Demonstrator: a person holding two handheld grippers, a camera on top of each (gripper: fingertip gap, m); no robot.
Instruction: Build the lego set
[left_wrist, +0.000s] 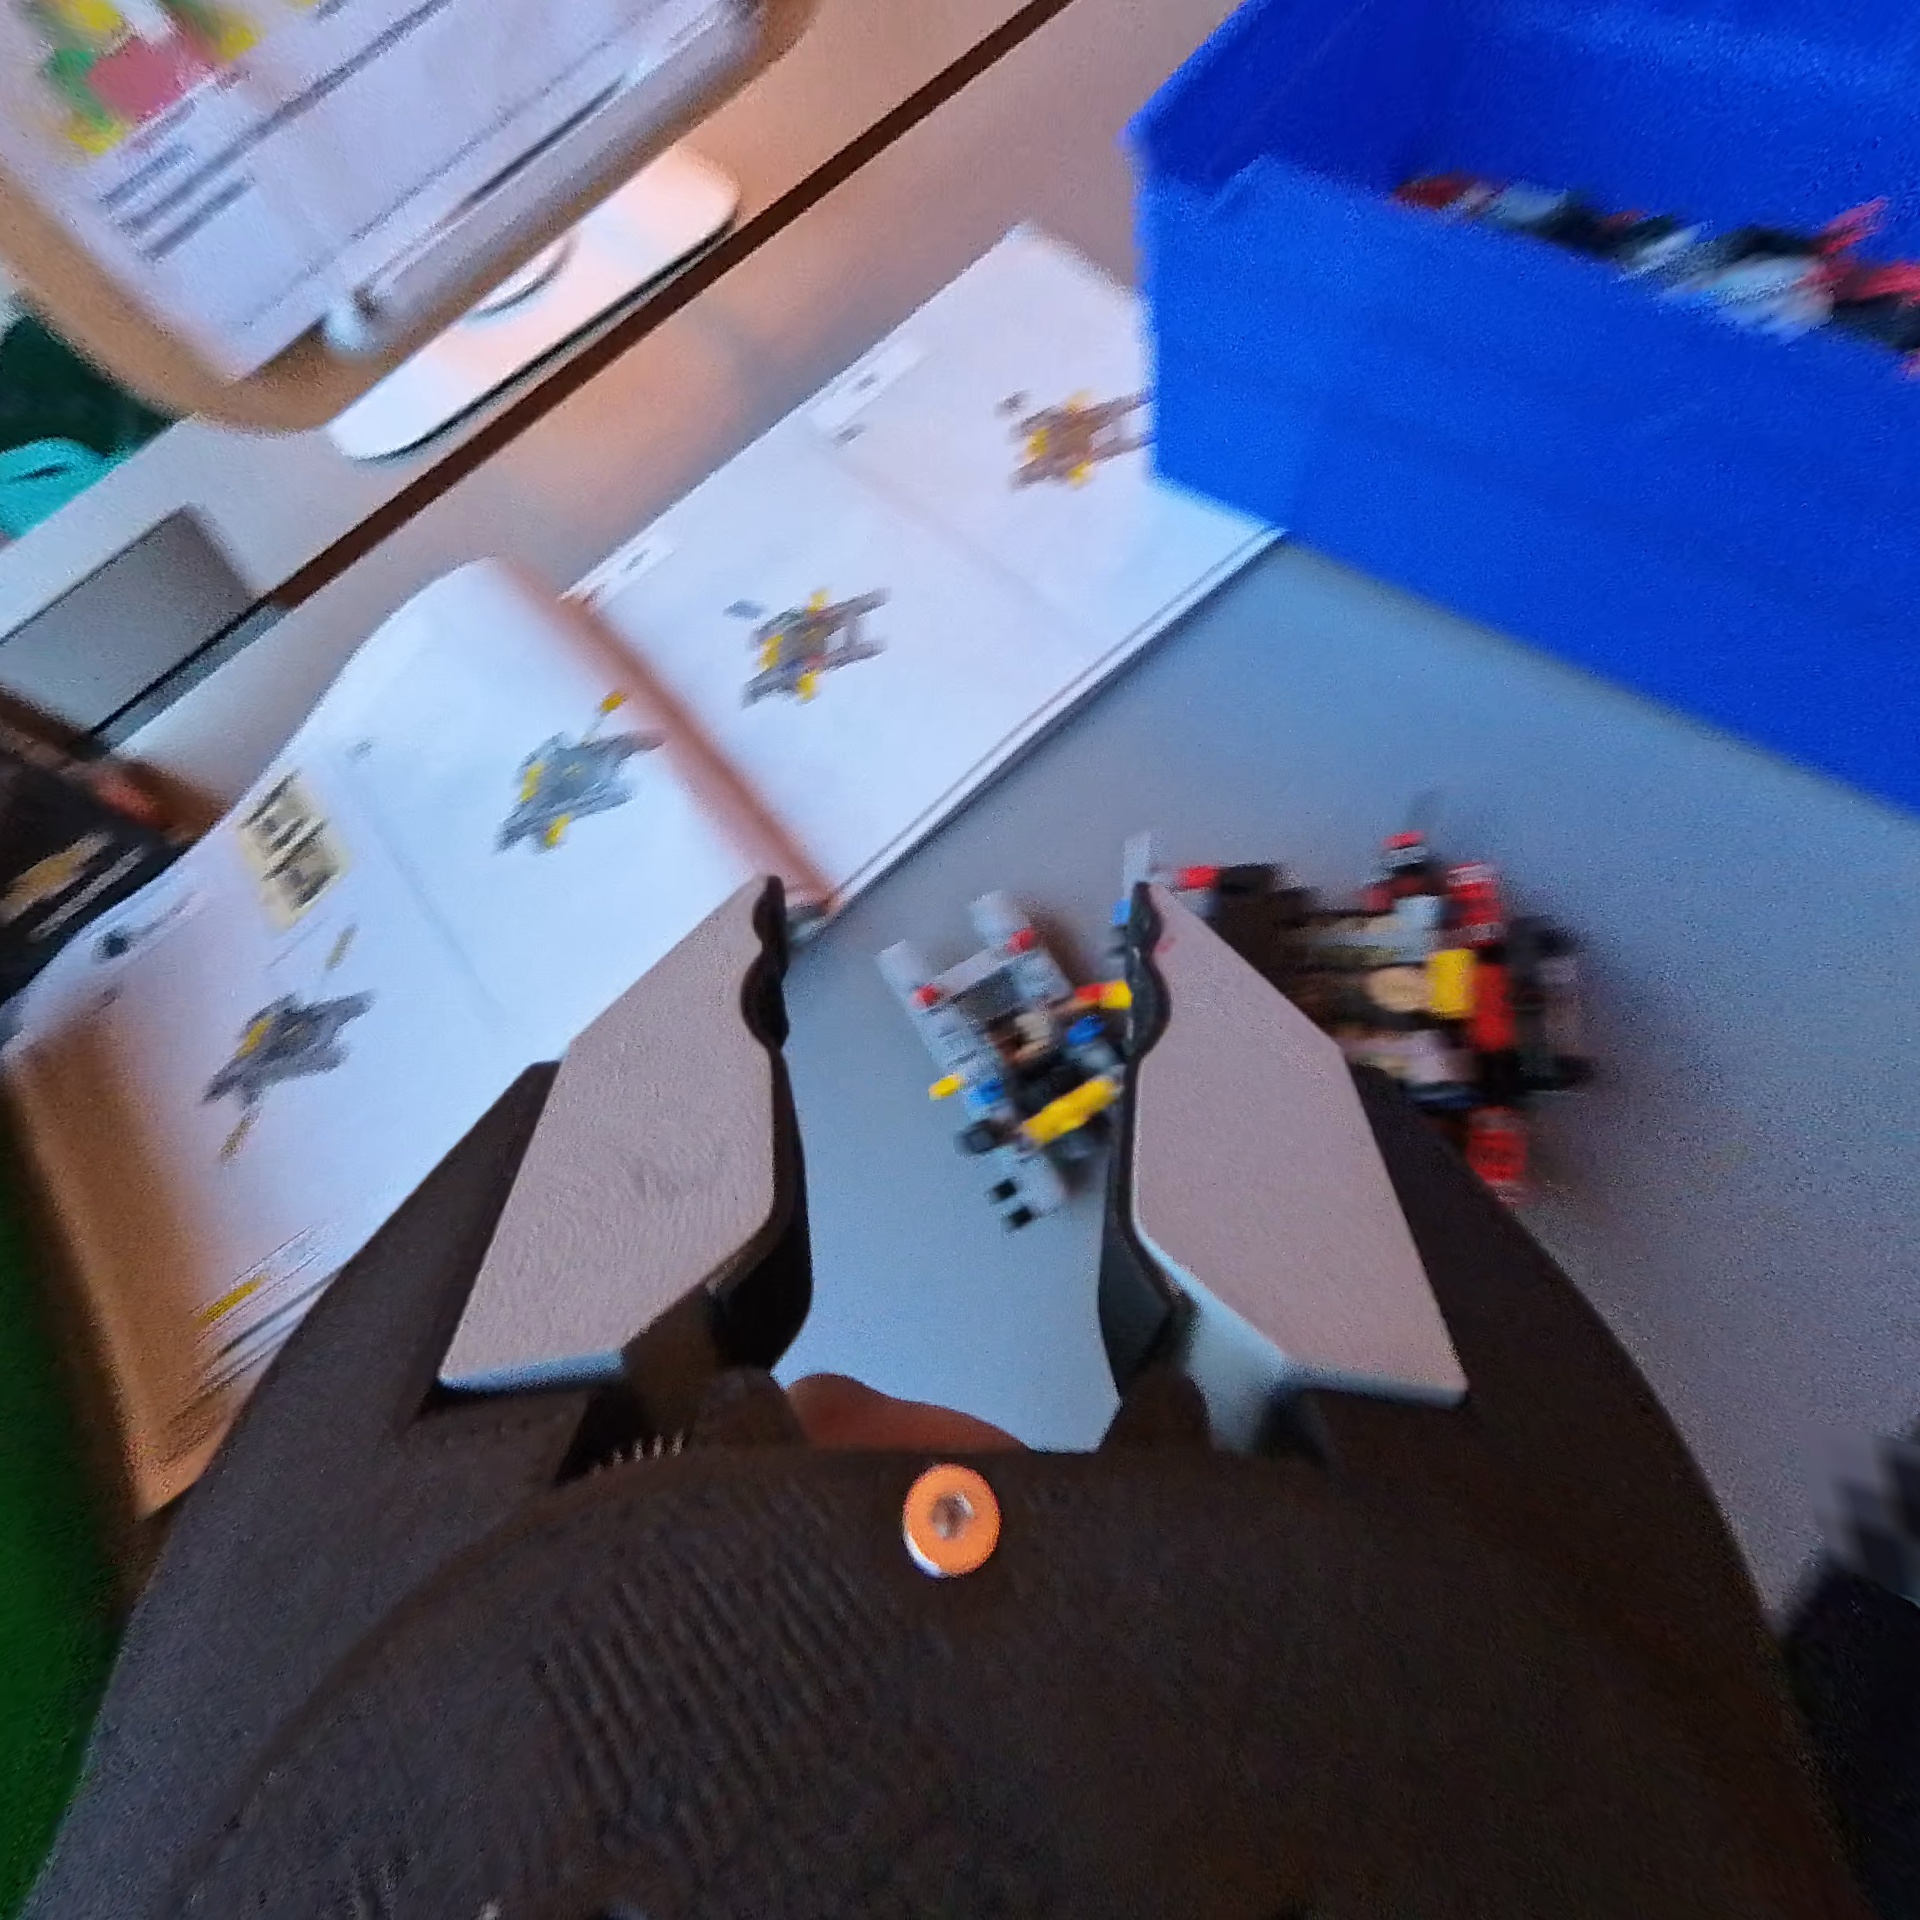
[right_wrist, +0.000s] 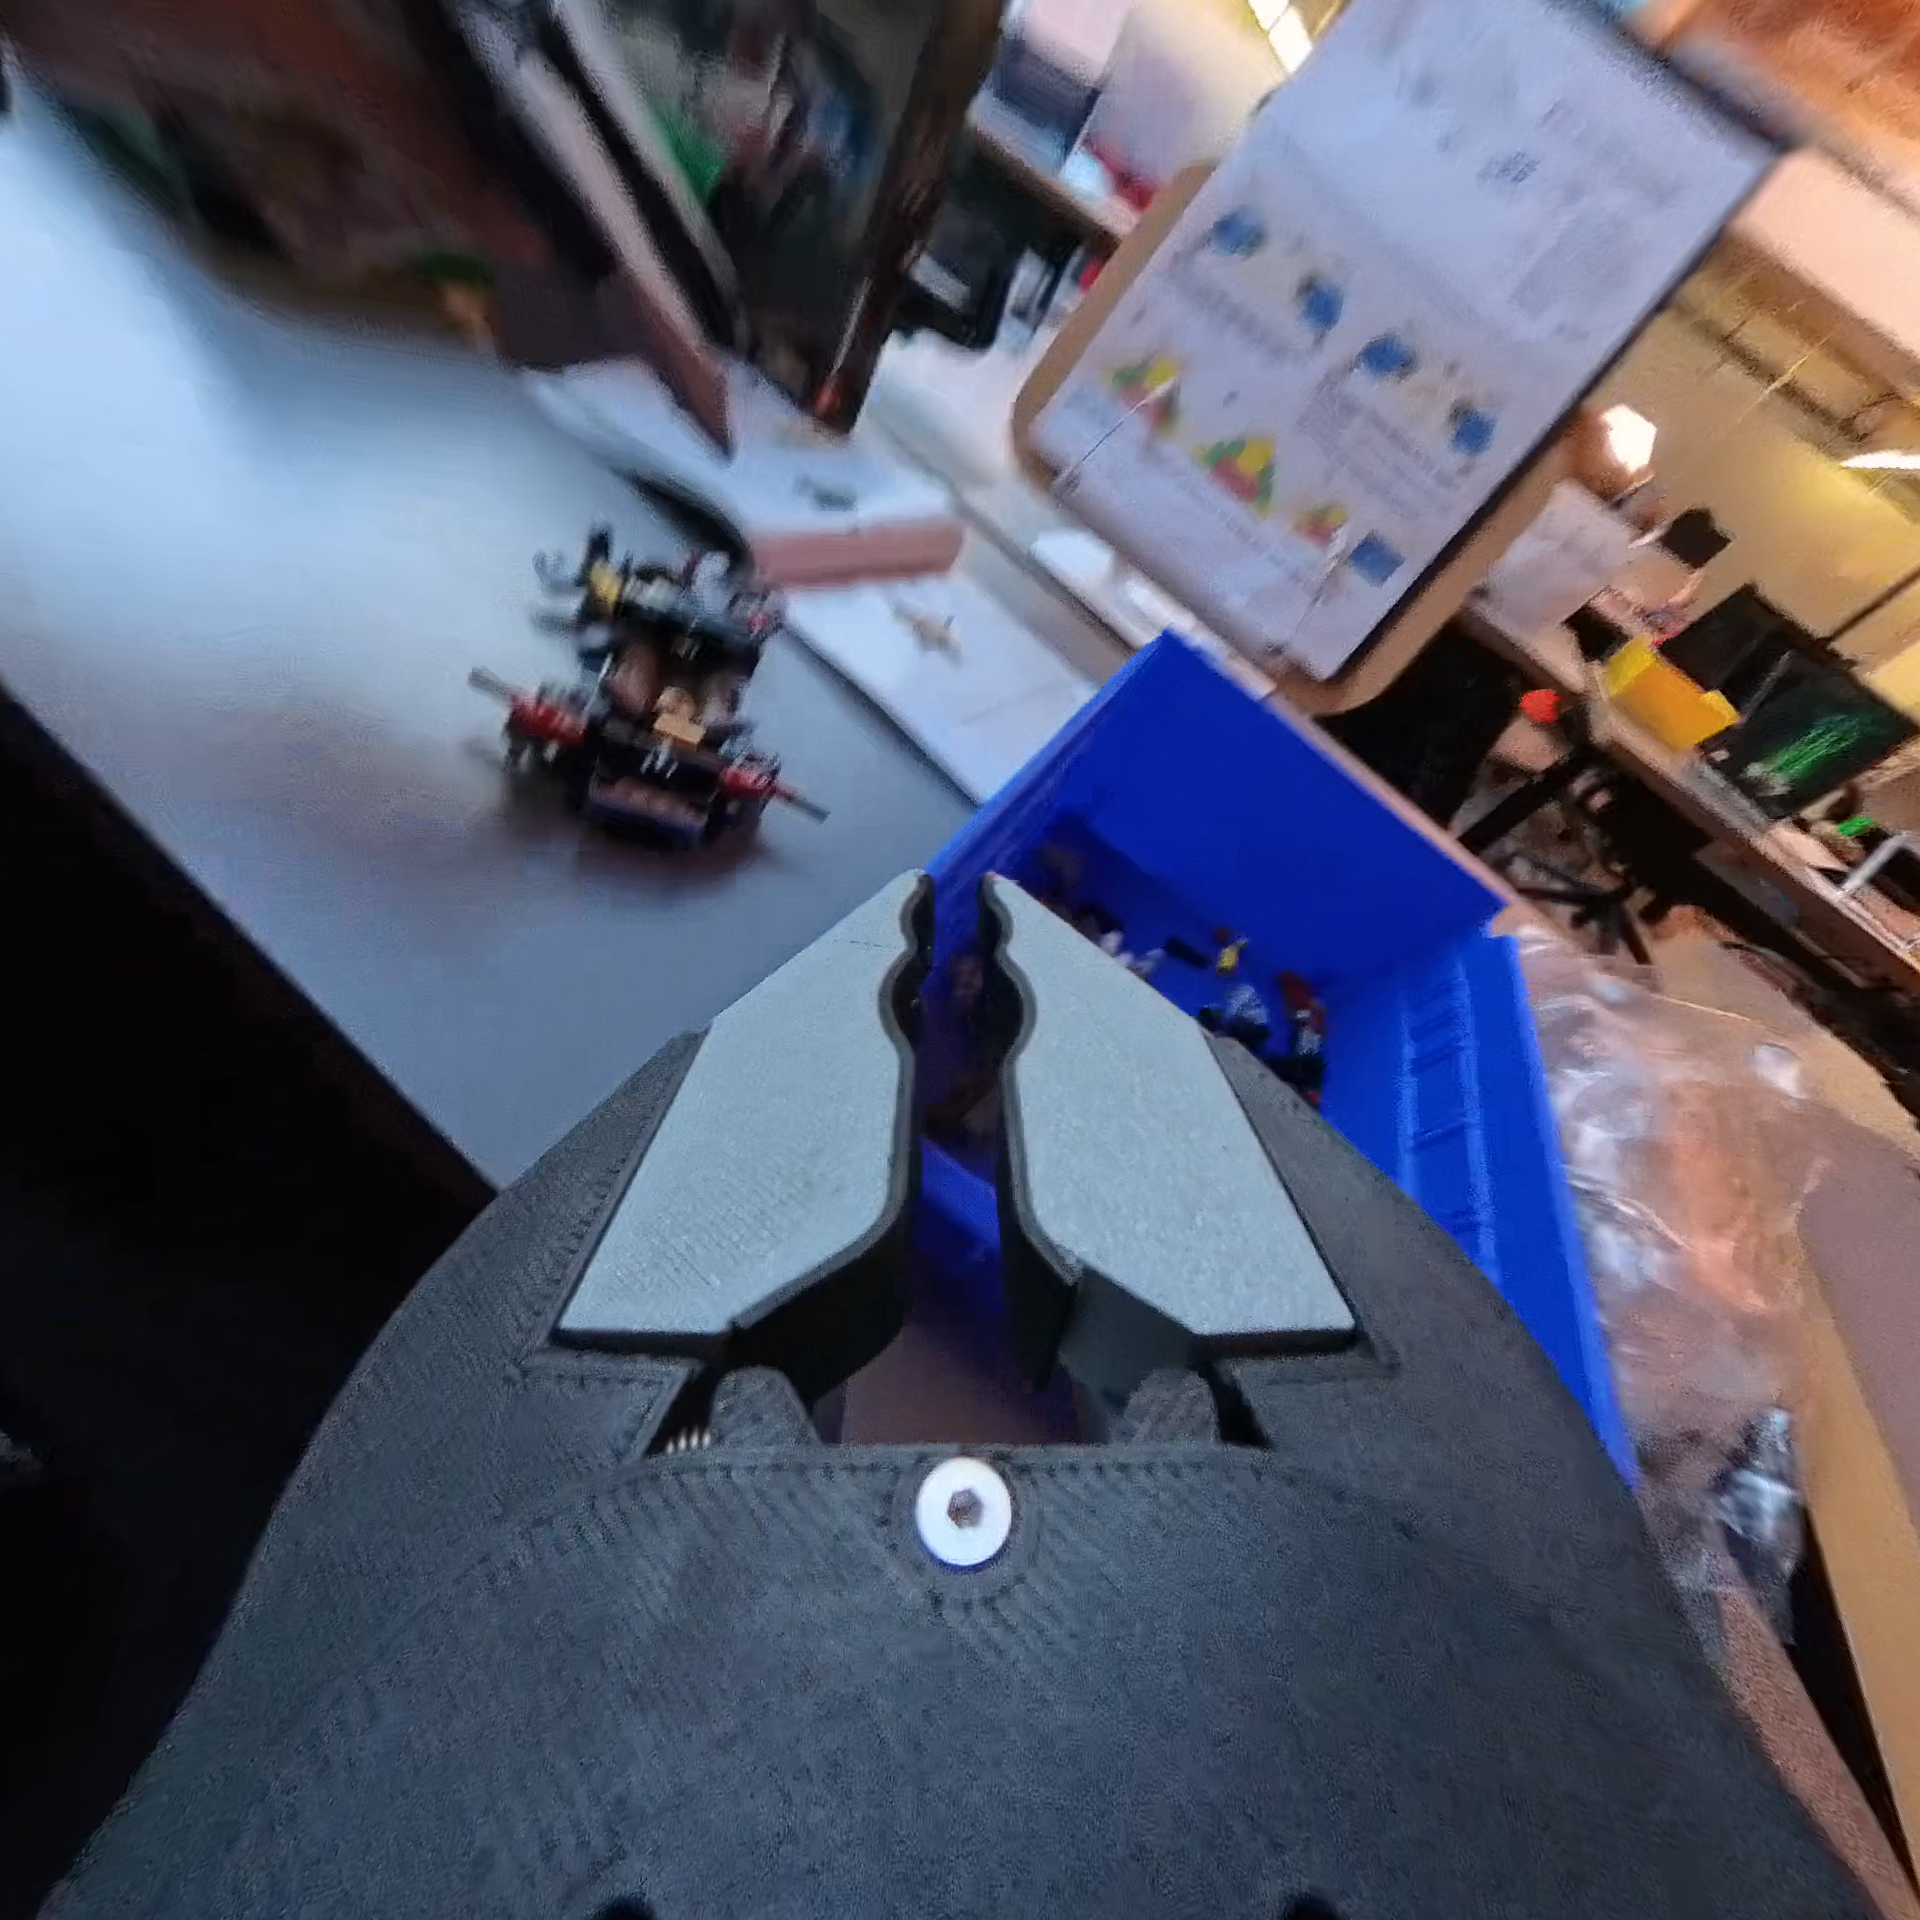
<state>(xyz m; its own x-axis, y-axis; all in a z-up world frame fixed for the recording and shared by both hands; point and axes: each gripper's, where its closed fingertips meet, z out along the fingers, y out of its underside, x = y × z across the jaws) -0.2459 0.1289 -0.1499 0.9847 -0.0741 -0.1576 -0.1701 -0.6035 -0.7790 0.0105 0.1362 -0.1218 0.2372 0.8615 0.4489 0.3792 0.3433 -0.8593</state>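
- Open white instruction booklet (left_wrist: 582, 790) with printed model diagrams lies flat on the grey tabletop (left_wrist: 1403, 748), left of the left gripper (left_wrist: 956, 935).
- Left gripper: fingers (left_wrist: 769, 966) spread wide, nothing pinched. A small multicoloured brick assembly (left_wrist: 1018, 1049) of white, black, yellow and blue pieces lies on the tabletop between the fingers, close against the right-hand one; contact cannot be told through the blur.
- A larger black, red and yellow brick model (left_wrist: 1455, 997) sits just right of that finger.
- Blue plastic bin (left_wrist: 1507, 468) holding loose bricks stands at far right.
- Right gripper (right_wrist: 956, 914): fingers (right_wrist: 894, 935) nearly together with a narrow slit between, nothing visibly pinched; it hovers over the blue bin, brick model (right_wrist: 644, 717) well apart at left.
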